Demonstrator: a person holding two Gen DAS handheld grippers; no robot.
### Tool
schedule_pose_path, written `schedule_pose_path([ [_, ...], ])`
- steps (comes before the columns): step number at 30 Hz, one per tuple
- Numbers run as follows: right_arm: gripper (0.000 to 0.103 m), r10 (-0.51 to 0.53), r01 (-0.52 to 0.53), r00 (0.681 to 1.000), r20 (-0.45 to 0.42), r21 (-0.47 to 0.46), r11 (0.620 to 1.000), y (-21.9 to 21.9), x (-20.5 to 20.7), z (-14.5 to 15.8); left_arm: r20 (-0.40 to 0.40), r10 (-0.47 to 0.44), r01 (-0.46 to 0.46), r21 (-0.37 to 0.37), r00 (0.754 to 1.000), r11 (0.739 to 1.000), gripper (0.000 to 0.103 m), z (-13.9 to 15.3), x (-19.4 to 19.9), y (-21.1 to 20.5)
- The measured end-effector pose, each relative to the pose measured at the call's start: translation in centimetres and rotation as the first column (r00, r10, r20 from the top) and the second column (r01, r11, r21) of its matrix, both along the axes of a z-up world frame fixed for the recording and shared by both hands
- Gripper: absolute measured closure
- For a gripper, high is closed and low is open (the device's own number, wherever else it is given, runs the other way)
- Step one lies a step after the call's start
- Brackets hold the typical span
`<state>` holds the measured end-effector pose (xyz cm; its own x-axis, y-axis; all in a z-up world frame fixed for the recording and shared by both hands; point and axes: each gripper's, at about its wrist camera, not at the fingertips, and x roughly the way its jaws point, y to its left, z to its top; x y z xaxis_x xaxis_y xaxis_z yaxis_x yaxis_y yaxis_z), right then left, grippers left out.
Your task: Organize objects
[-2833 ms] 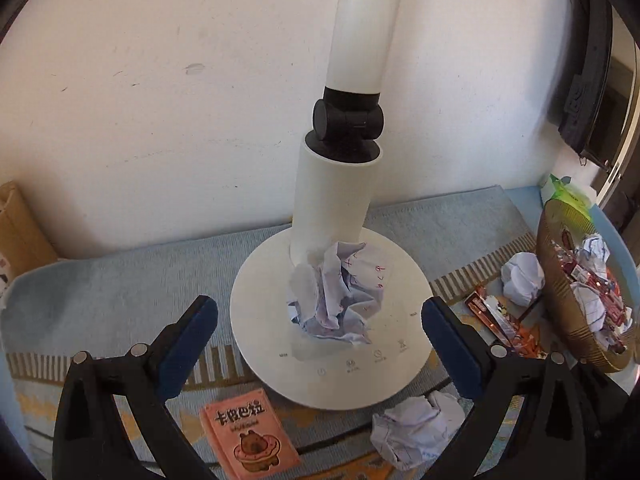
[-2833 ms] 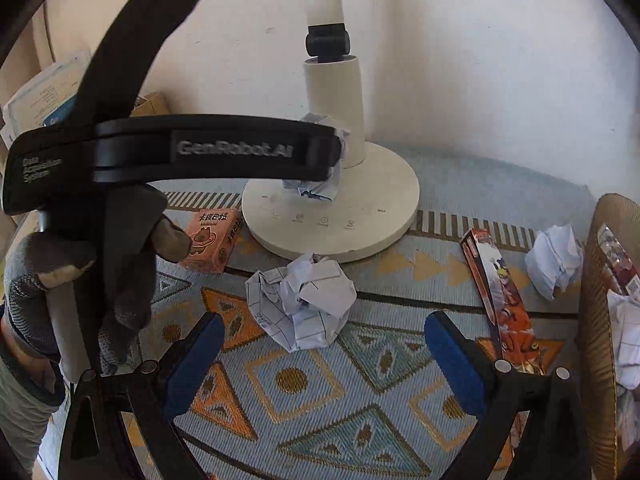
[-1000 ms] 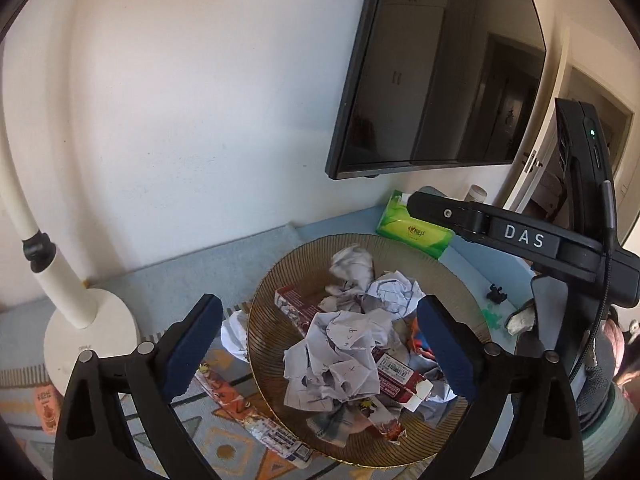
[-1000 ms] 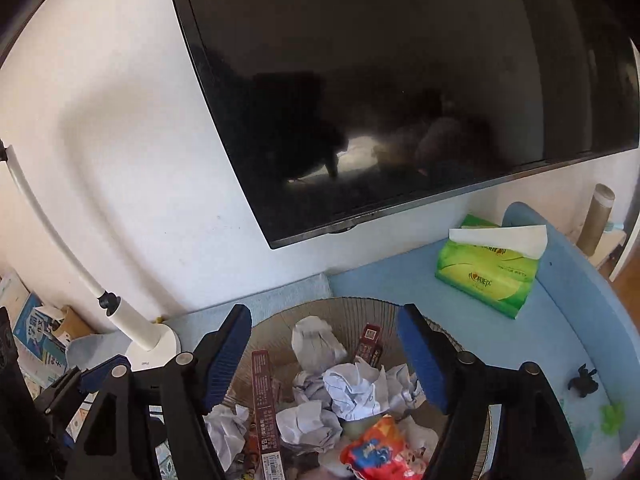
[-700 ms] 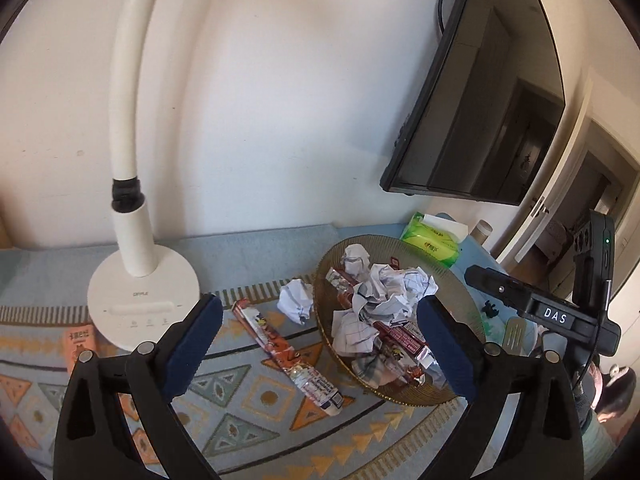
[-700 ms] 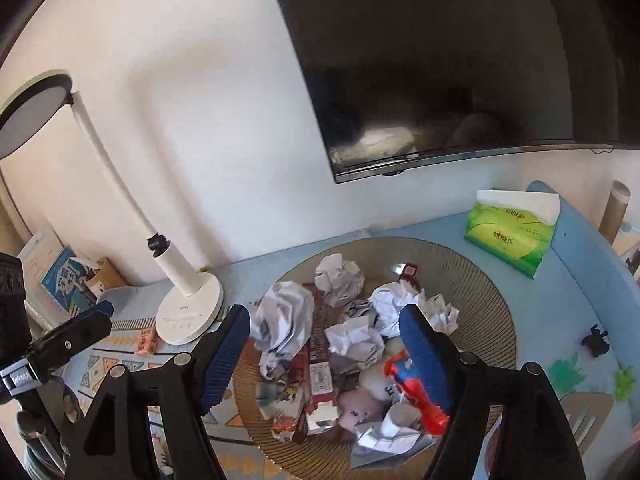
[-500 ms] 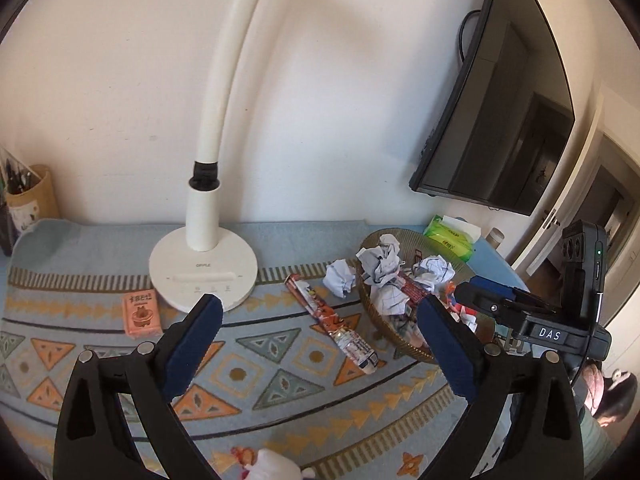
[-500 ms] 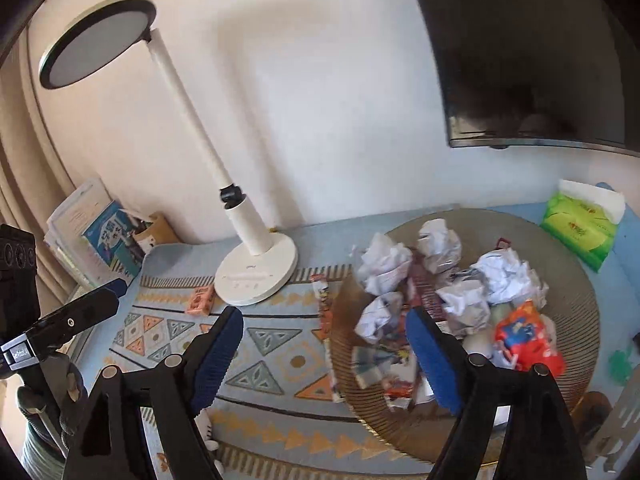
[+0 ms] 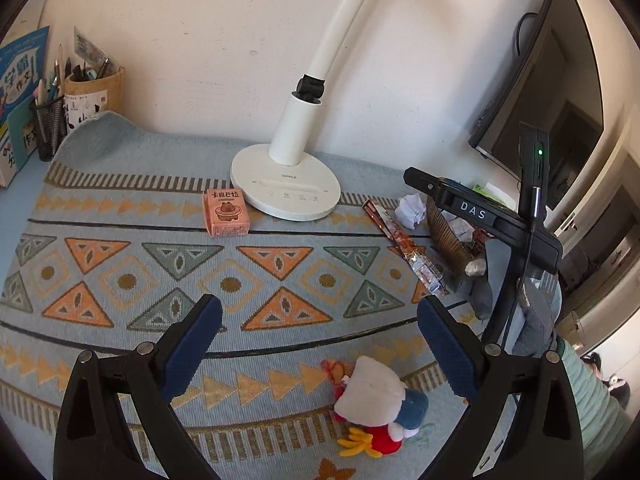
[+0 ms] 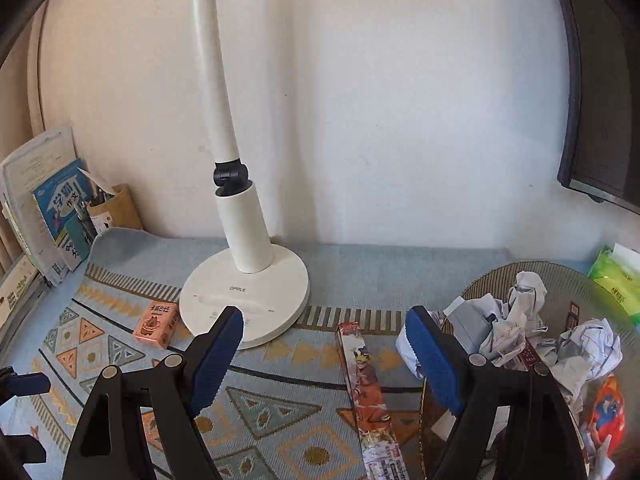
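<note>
Above the patterned mat [image 9: 120, 184], left claw [image 9: 320, 340] and right claw [image 10: 324, 356] tilted downward, both released, empty.

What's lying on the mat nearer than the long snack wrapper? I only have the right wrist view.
Observer: A plush toy, white, red and blue, lies near the front edge of the mat.
Operator: Is the left one holding anything?
Observer: No. The left hand-held gripper is open and grips nothing.
Operator: Anything next to the tan cup?
Observer: A black mesh pen holder full of pens stands beside the tan cup.
</note>
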<state>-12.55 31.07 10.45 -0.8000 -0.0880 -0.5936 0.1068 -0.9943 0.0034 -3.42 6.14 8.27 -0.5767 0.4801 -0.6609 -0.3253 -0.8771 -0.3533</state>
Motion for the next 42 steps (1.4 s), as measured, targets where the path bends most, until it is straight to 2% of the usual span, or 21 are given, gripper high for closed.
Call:
schedule_pose_path([
  [2, 0.021, -0.04, 0.041, 0.999, -0.015, 0.078, 0.996, 0.5, -0.4, -0.4, 0.001, -0.013, 0.013, -0.012, 1.0, 1.0, 0.005, -0.4, -0.3, 0.5],
  [5, 0.021, -0.045, 0.048, 0.998, -0.037, 0.1, 0.994, 1.9, 0.1, -0.4, -0.003, -0.045, 0.045, -0.022, 0.999, 0.999, 0.005, -0.7, -0.2, 1.4],
  [9, 0.021, -0.067, 0.077, 0.996, -0.063, 0.175, 0.982, 4.3, 0.7, -0.4, -0.012, -0.108, 0.106, -0.077, 0.994, 0.991, 0.005, -1.1, 0.5, 3.4],
  [14, 0.021, -0.053, 0.058, 0.998, -0.028, 0.199, 0.978, 7.5, 1.9, -0.8, -0.01, -0.174, 0.171, -0.13, 0.985, 0.977, 0.005, -1.6, 1.7, 5.1],
  [16, 0.021, -0.018, 0.018, 1.0, -0.001, 0.152, 0.988, 7.7, 2.9, -0.7, -0.003, -0.186, 0.184, -0.13, 0.982, 0.974, 0.005, -1.7, 2.0, 5.3],
  [19, 0.021, 0.094, -0.098, 0.993, 0.078, 0.059, 0.993, 6.2, 4.7, -1.0, 0.01, -0.197, 0.197, -0.122, 0.98, 0.973, 0.005, -2.1, 2.3, 5.3],
  [20, 0.021, 0.129, -0.135, 0.986, 0.109, 0.051, 0.99, 5.2, 5.3, -1.4, 0.015, -0.201, 0.202, -0.118, 0.979, 0.972, 0.005, -2.2, 2.5, 5.1],
  [22, 0.021, 0.149, -0.165, 0.975, 0.164, 0.09, 0.982, 2.9, 6.0, -3.0, 0.036, -0.231, 0.233, -0.122, 0.972, 0.965, 0.003, -2.6, 3.2, 5.1],
  [24, 0.021, 0.113, -0.147, 0.972, 0.205, 0.16, 0.976, 1.4, 5.9, -4.8, 0.04, -0.264, 0.267, -0.154, 0.964, 0.951, 0.001, -3.0, 4.4, 5.4],
  [27, 0.021, 0.059, -0.101, 0.971, 0.234, 0.171, 0.98, 1.1, 5.1, -7.0, 0.03, -0.275, 0.274, -0.24, 0.961, 0.931, 0.001, -3.7, 5.9, 6.4],
  [31, 0.021, -0.045, 0.013, 0.961, 0.274, 0.116, 0.993, 3.0, 3.6, -8.2, 0.06, -0.294, 0.299, -0.239, 0.954, 0.924, 0.001, -4.6, 6.2, 7.7],
  [34, 0.021, -0.047, 0.04, 0.949, 0.311, 0.028, 0.999, 4.5, 2.8, -8.9, 0.094, -0.347, 0.359, -0.253, 0.933, 0.898, 0.001, -5.9, 6.6, 9.1],
  [36, 0.021, -0.053, 0.051, 0.946, 0.321, 0.015, 0.999, 4.8, 2.5, -9.0, 0.09, -0.345, 0.356, -0.306, 0.934, 0.883, 0.001, -6.7, 6.9, 10.0],
  [38, 0.027, -0.013, 0.012, 0.949, 0.316, 0.006, 1.0, 4.3, 2.6, -8.9, 0.079, -0.343, 0.349, -0.336, 0.936, 0.875, 0.001, -7.2, 6.9, 10.5],
  [40, 0.055, 0.026, -0.033, 0.952, 0.306, 0.017, 0.999, 3.5, 3.2, -8.7, 0.084, -0.339, 0.347, -0.338, 0.937, 0.875, 0.001, -7.0, 6.8, 10.3],
  [41, 0.06, 0.046, -0.053, 0.951, 0.306, 0.015, 0.998, 3.1, 3.7, -8.7, 0.089, -0.336, 0.346, -0.33, 0.938, 0.878, 0.001, -6.9, 6.6, 9.9],
  [42, 0.073, 0.074, -0.075, 0.947, 0.313, -0.008, 0.997, 2.8, 4.2, -8.5, 0.092, -0.323, 0.334, -0.335, 0.942, 0.881, 0.001, -6.8, 6.5, 9.3],
])
